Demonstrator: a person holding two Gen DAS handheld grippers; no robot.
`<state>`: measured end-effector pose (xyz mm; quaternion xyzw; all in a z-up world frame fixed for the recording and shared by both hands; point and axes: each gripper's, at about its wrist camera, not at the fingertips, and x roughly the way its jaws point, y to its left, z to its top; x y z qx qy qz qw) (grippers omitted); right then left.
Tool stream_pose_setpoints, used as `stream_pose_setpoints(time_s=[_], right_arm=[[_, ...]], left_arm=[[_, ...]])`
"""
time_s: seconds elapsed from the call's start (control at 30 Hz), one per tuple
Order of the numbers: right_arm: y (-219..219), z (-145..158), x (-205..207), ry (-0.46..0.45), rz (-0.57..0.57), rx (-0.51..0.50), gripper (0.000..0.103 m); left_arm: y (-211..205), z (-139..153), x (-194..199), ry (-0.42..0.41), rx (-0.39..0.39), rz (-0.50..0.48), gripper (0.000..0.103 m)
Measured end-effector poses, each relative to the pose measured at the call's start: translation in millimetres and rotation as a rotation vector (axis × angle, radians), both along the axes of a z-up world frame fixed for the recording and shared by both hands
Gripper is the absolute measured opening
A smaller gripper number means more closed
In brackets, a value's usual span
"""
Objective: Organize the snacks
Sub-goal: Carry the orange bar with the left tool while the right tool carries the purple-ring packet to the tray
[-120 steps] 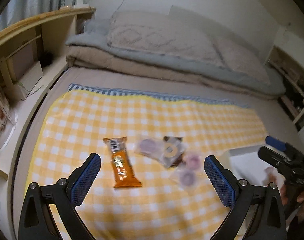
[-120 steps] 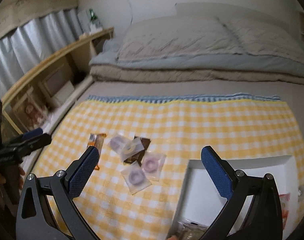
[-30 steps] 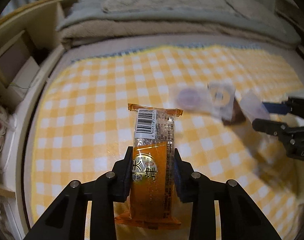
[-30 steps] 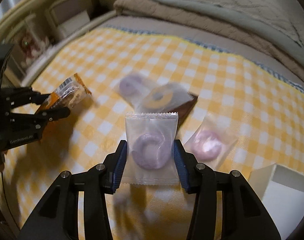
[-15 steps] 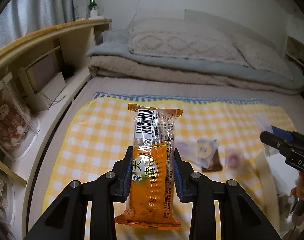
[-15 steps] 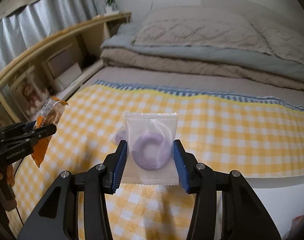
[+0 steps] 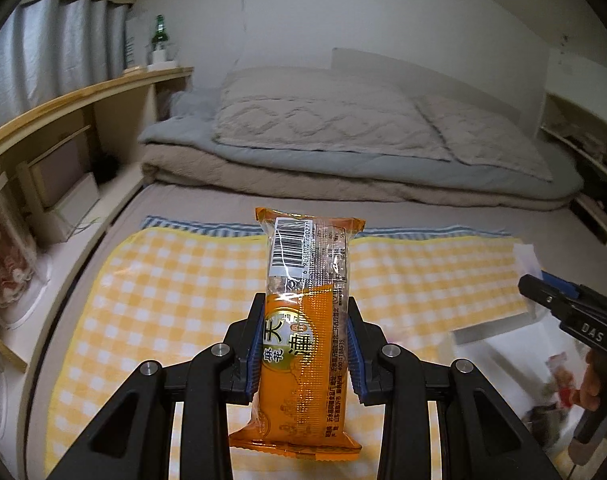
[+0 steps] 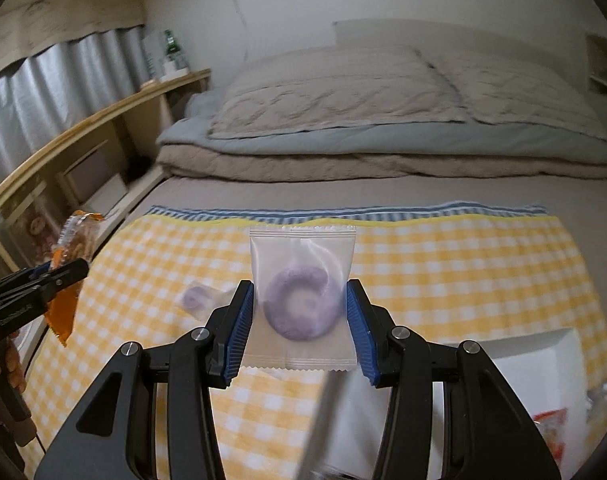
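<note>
My left gripper (image 7: 305,344) is shut on an orange snack bar (image 7: 307,320) with a barcode, held upright above the yellow checked cloth (image 7: 175,280). My right gripper (image 8: 301,322) is shut on a clear packet with a purple ring snack (image 8: 301,300), lifted over the cloth (image 8: 463,264). From the right wrist view the left gripper (image 8: 69,270) shows at the left edge with the orange bar (image 8: 69,268). The left wrist view catches the right gripper (image 7: 543,282) at the right edge. One more purple ring packet (image 8: 197,298) lies on the cloth. A white box (image 8: 535,356) stands lower right.
Folded quilts and pillows (image 7: 343,136) lie at the far end of the bed. A wooden shelf unit (image 7: 63,128) with a green bottle (image 7: 159,36) runs along the left. A hand (image 7: 595,384) holds the right gripper over the white box (image 7: 503,340), which contains some packets.
Both grippers have risen from the cloth with their snacks and tilted up, so the bedding and wall now fill the view. The right gripper has shifted towards the white box.
</note>
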<state>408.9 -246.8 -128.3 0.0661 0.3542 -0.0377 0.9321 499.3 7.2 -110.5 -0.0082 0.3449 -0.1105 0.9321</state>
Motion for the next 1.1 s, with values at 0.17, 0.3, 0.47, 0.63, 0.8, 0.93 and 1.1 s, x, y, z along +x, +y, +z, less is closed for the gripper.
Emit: stream_pose_setpoints(time_s=[0.17,0.3,0.47,0.63,0.8,0.93,1.1], right_arm=[[-31.6,7.9,-19.0,0.019,-0.064,-0.009,0.047],[-49.9,7.5,-29.2,0.062,-0.095,-0.01,0.047],[-70.6,-6.8,-37.6,0.173,-0.129,0.049,0.047],[-78.8,-20.1,-45.1,0.244,-0.132,0.062,0.047],[-82.8,-35.2,-44.9,0.3,-0.139,0.081,0.047],[-84.6,-43.1,-43.0,0.323,-0.154,0.066,0.047],[-100.4,-50.5,-43.3,0.33,-0.188,0.107,0.047]], left_arm=[[-35.8,-0.2,-6.3,0.034,-0.001,-0.074,0.035],[-71.6,-10.8,-6.9,0.086,0.007,-0.145,0.035],[-111.7,-26.0,-8.2,0.149,-0.002,-0.221,0.035],[-140.0,-42.0,1.2,0.231,-0.035,-0.278,0.035],[-161.1,-62.4,28.3,0.358,-0.128,-0.308,0.035],[-175.4,-79.6,48.8,0.426,-0.173,-0.295,0.035],[-178.1,-104.6,70.2,0.502,-0.248,-0.247,0.035]])
